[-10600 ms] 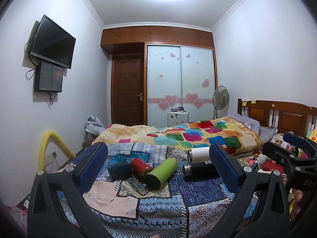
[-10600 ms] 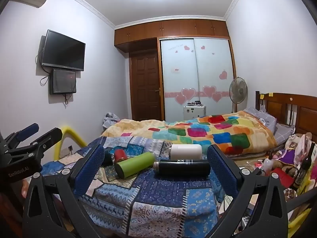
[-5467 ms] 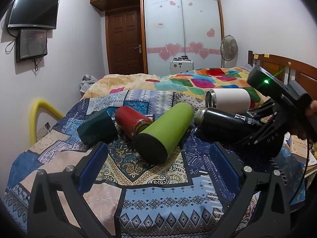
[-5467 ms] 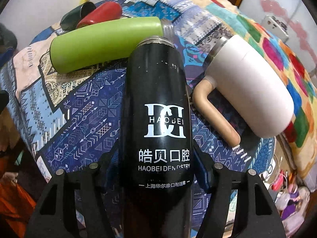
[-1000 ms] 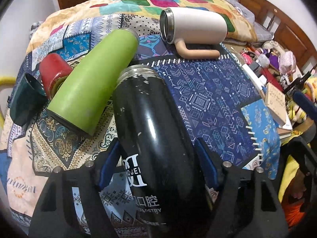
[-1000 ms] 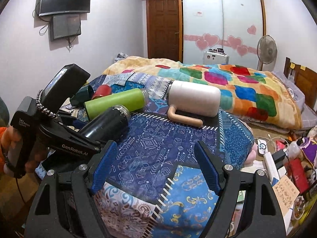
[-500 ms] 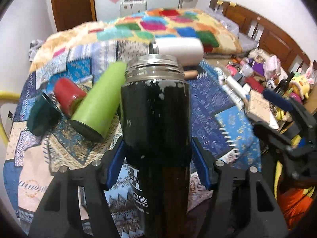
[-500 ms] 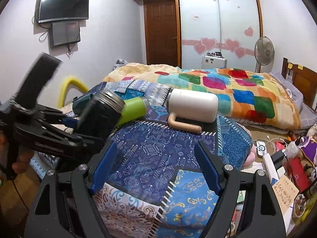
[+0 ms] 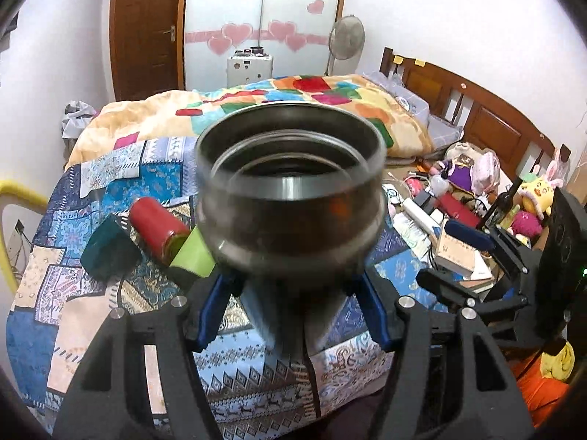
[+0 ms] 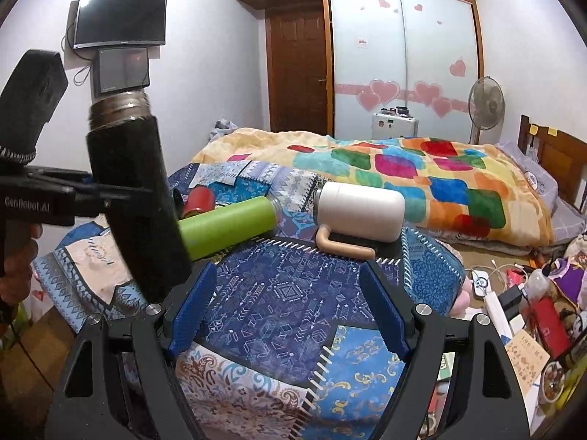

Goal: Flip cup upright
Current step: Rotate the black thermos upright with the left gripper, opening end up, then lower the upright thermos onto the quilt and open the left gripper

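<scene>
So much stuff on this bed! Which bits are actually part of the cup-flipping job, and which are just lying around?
Part of the job:
- black flask, nearly upright, mouth up
- left gripper, clamped on it
- right gripper, open and empty

Just lying about:
- green flask, on its side
- white mug, on its side
- red cup
- dark green cup
- patchwork cloth

We see a bedroom with pale walls (image 10: 227, 73). A dark wooden door (image 10: 299, 69) stands beside a frosted sliding wardrobe (image 10: 401, 55) decorated with pink hearts. A television (image 10: 119, 18) hangs on the left wall. A bed (image 10: 403, 172) under a bright patchwork blanket has a wooden headboard (image 9: 473, 117). A standing fan (image 10: 484, 104) stands near the wardrobe.
</scene>
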{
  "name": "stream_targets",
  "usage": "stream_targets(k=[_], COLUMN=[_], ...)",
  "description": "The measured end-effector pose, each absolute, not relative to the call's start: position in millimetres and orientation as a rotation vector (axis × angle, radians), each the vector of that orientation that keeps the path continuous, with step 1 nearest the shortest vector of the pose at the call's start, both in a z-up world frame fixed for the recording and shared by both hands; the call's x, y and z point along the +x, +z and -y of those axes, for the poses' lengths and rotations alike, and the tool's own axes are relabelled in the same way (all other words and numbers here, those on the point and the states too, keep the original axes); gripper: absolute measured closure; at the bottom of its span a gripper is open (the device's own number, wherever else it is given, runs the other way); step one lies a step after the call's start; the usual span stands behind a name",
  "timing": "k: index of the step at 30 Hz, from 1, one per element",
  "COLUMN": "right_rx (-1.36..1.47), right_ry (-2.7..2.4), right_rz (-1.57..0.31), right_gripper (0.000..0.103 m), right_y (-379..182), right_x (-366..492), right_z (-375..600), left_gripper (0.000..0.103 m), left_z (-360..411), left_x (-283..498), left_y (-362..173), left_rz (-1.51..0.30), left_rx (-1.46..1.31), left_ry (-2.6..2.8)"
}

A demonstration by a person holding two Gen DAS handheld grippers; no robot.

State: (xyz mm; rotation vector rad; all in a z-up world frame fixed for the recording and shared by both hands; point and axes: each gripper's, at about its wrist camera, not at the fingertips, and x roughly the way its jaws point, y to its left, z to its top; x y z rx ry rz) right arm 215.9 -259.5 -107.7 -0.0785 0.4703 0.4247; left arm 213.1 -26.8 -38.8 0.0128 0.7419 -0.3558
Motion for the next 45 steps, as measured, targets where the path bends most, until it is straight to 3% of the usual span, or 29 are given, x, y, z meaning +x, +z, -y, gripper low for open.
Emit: stream_targets(k=[24, 31, 45], right_rx=[-0.047, -0.034, -0.005], right_ry=[0.424, 0.411, 0.395], right_rz=[-0.480, -0.465, -0.302], right_gripper=[0.025, 0.025, 0.022], right_y=[-110.3, -98.5, -44.3], right_x=[223.6, 209.8, 141.1], right_z=[261.7, 266.1, 260.5], left_gripper=[0.039, 0.035, 0.034], left_z=[55.5, 51.6, 29.8], left_x=[233.9, 228.9, 118.4], left_y=[-70.1, -68.1, -4.7], left_rz=[-0.726, -0.724, -0.414], left_rx=[0.107, 0.086, 0.103], left_ry=[-0.316, -0.321, -0.203])
